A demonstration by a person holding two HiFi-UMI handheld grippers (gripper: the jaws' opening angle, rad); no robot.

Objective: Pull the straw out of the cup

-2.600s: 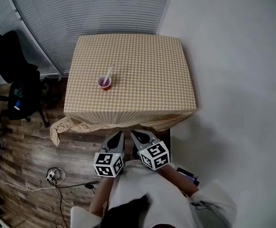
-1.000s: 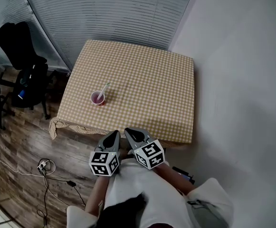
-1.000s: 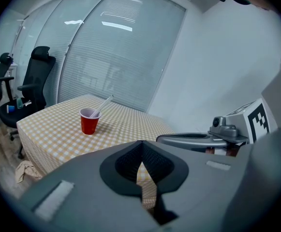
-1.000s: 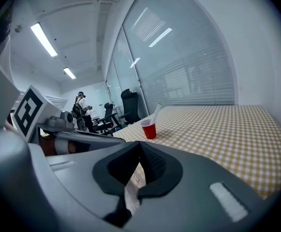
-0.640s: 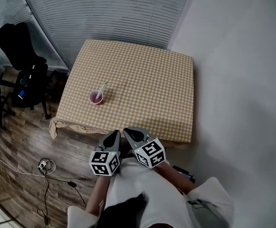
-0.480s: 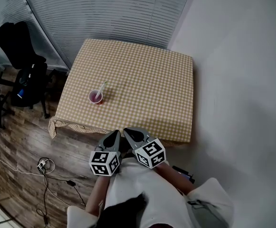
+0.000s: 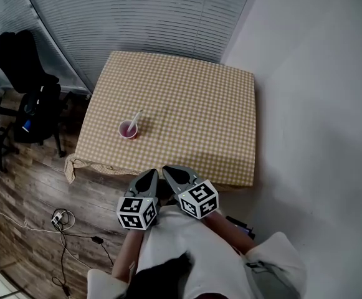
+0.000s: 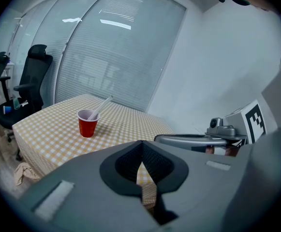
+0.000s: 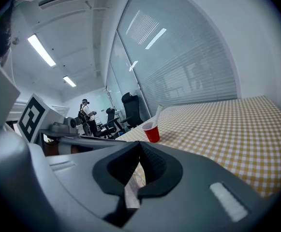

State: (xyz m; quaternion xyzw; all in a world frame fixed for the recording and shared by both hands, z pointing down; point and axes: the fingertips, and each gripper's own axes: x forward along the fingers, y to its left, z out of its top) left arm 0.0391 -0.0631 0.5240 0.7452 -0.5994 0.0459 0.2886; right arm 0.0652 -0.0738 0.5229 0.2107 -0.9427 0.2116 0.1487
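A small red cup (image 7: 128, 130) stands on the yellow checked tablecloth, toward the table's (image 7: 187, 104) left front. A white straw (image 7: 136, 119) leans out of it up and to the right. The cup (image 8: 87, 123) and the straw (image 8: 100, 107) also show in the left gripper view, and the cup (image 9: 151, 131) with the straw (image 9: 158, 112) in the right gripper view. Both grippers hang side by side before the table's near edge, far short of the cup. My left gripper (image 7: 152, 176) is shut with nothing in it. My right gripper (image 7: 169, 173) is shut and empty too.
A black office chair (image 7: 28, 86) stands left of the table on the wood floor. Cables and a power strip (image 7: 61, 218) lie on the floor at lower left. A white wall (image 7: 318, 104) runs along the table's right side, window blinds (image 7: 137, 17) behind it. A person (image 9: 86, 113) stands far off.
The view has shifted slightly, with the table a little closer than at the earliest frame. Both grippers stay together by the near edge; cup and straw have not moved.
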